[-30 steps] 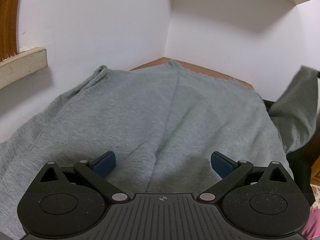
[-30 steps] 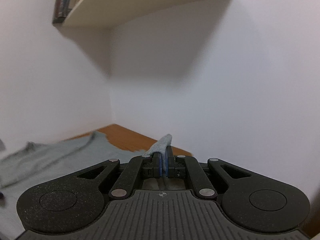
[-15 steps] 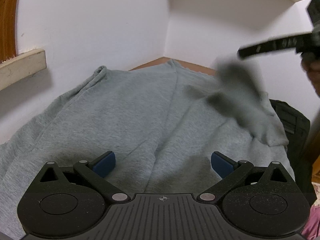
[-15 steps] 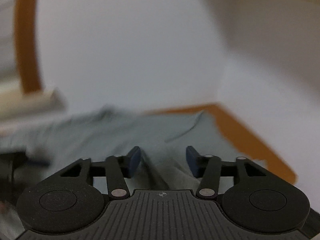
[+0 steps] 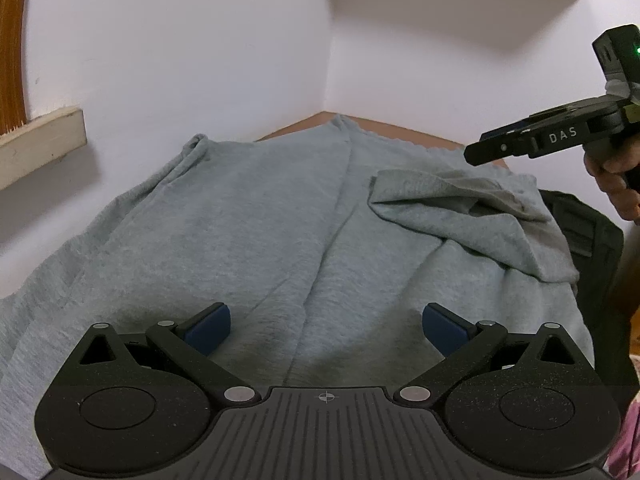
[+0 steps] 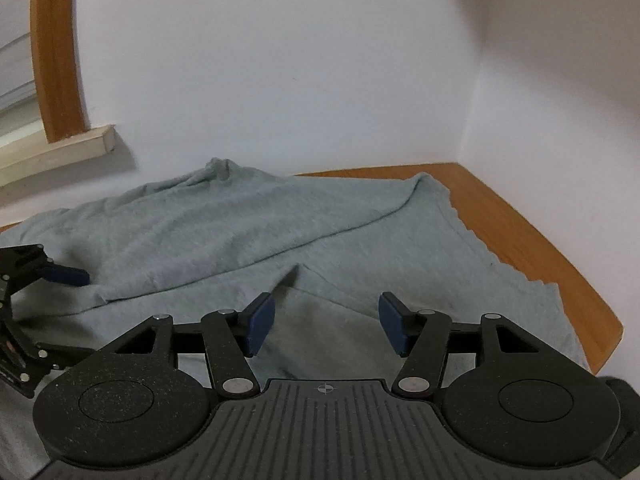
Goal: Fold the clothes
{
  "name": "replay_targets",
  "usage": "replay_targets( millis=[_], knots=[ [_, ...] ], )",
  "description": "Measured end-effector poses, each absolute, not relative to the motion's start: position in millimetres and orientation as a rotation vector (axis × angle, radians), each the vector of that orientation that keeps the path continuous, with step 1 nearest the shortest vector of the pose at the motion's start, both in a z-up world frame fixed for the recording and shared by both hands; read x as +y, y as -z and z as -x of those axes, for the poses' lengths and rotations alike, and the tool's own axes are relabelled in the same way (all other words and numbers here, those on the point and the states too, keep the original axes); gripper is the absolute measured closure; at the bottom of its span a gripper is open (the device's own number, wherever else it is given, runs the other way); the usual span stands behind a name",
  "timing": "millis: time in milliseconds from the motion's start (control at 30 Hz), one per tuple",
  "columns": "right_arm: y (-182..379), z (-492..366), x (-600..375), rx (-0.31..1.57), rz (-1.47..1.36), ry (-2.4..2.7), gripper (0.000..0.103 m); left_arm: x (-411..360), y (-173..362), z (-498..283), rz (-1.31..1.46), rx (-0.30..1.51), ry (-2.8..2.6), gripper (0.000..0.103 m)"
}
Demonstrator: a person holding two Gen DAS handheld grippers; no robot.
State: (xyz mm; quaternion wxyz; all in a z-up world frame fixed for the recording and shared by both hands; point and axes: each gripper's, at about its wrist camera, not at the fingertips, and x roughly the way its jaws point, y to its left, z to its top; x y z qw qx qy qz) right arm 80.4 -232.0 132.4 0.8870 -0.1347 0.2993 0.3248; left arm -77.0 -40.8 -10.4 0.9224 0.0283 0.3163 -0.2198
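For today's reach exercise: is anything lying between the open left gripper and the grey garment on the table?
Nothing visible does. The left gripper hangs open directly over the grey garment, with only bare cloth between its blue pads. The right gripper is off to the side.

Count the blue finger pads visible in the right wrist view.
3. Two blue pads belong to the right gripper, at and. One belongs to the left gripper at the left edge; its partner is hidden.

Left gripper (image 5: 326, 326) and right gripper (image 6: 326, 322) both gape wide, empty.
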Motion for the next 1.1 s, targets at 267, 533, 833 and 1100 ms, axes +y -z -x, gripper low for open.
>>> replay_targets(
  millis=[267,533,833,1100],
  knots=[
    [-120,-98,-249,0.625,0.265,-0.708,0.037,-75,-5,71,-0.085,0.64,0.45,0.004],
    [-136,-113,-283,0.551,0.236,-0.712,0.035,-150,-19,60,-0.081,0.615,0.512,0.037],
    [-145,-143,-336,0.517,0.195,-0.66,0.033,-231,-14,31,-0.04,0.732,0.563,0.035],
    [-143,-152,-368,0.505,0.142,-0.644,0.033,-257,7,6,0.133,0.846,0.486,0.031]
  ],
)
